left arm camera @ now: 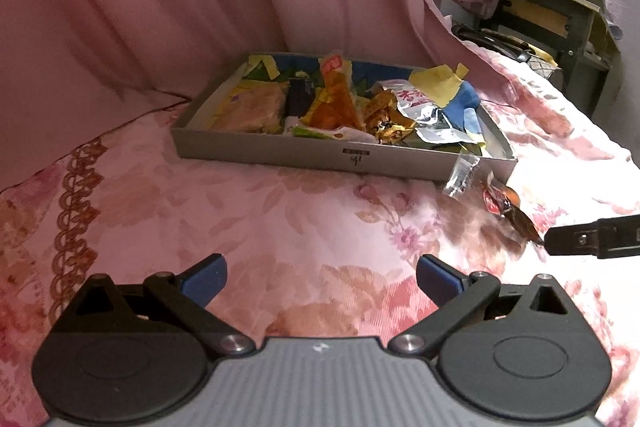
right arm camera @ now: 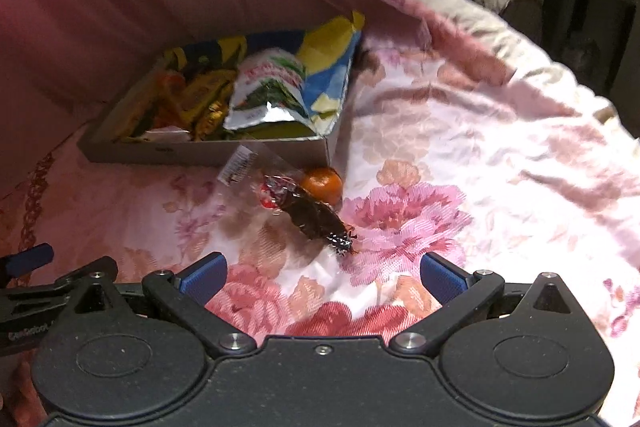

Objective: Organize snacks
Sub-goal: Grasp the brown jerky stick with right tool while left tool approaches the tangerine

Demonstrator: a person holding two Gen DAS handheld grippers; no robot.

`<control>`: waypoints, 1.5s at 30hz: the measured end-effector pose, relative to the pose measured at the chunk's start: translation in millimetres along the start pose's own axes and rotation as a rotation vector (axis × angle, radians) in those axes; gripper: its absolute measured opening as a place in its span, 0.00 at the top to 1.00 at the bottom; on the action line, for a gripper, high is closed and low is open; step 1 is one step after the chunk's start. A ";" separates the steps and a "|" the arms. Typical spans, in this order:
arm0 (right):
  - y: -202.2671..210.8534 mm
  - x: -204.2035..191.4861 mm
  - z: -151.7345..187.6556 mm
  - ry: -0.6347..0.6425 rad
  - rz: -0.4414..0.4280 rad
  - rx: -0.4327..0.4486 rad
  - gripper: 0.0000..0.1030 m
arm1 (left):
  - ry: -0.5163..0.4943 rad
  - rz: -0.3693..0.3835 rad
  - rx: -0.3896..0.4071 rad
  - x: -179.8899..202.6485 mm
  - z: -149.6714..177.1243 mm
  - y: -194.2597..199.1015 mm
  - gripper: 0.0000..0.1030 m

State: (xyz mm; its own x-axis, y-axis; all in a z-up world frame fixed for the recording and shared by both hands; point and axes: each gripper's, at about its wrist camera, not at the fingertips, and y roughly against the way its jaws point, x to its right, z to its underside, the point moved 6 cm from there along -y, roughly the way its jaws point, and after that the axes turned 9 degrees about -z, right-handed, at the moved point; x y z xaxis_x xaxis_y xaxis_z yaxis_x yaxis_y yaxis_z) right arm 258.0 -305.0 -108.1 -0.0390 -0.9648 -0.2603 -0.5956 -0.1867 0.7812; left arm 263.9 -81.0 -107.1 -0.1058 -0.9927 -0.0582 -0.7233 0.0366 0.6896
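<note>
Shallow grey cardboard tray [left arm camera: 280, 151] of snack packets on pink floral bedspread [right arm camera: 460, 147]; dark brown wrapped snack [right arm camera: 316, 215], small orange fruit [right arm camera: 322, 183] lie just outside; both grippers [left arm camera: 322, 279] [right arm camera: 323, 277] wide, empty; risk: crinkly wrapper slips, fruit rolls on soft cloth

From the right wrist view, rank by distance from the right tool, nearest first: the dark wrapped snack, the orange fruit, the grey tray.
Measured from the right tool, which is open:
1. Dark wrapped snack, just ahead on the bedspread, its tail end pointing at the tool.
2. Orange fruit, right behind the snack, beside the tray's corner.
3. Grey tray, farthest, ahead to the left, full of packets.
</note>
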 end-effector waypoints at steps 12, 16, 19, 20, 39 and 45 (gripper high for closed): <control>-54.2 -2.0 -15.7 0.254 -0.087 -0.074 0.02 | 0.038 0.009 0.029 3.9 -16.1 -25.3 0.00; -71.1 -5.8 -16.4 0.317 -0.073 -0.082 0.09 | 0.065 0.009 0.010 0.3 -15.2 -31.4 0.00; -78.2 -7.7 -18.0 0.318 -0.080 -0.088 0.16 | 0.075 0.011 0.001 -0.7 -14.1 -33.5 0.00; -80.0 -8.2 -17.9 0.315 -0.083 -0.096 0.20 | 0.075 0.012 0.000 -0.9 -13.8 -33.8 0.00; -40.0 2.6 -14.9 0.389 0.001 -0.180 0.53 | -0.052 0.099 0.012 35.7 -2.0 -27.7 0.00; -15.4 36.6 -35.1 0.247 0.007 -0.070 0.53 | -0.124 0.186 0.054 69.8 -10.9 -30.5 0.00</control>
State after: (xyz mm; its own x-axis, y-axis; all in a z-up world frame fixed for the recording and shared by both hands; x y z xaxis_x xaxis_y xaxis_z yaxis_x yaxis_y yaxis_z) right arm 293.8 -343.9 -109.7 0.1589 -0.9806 -0.1150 -0.5383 -0.1837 0.8225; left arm 286.1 -152.7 -124.4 -0.3212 -0.9467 -0.0247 -0.7185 0.2266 0.6576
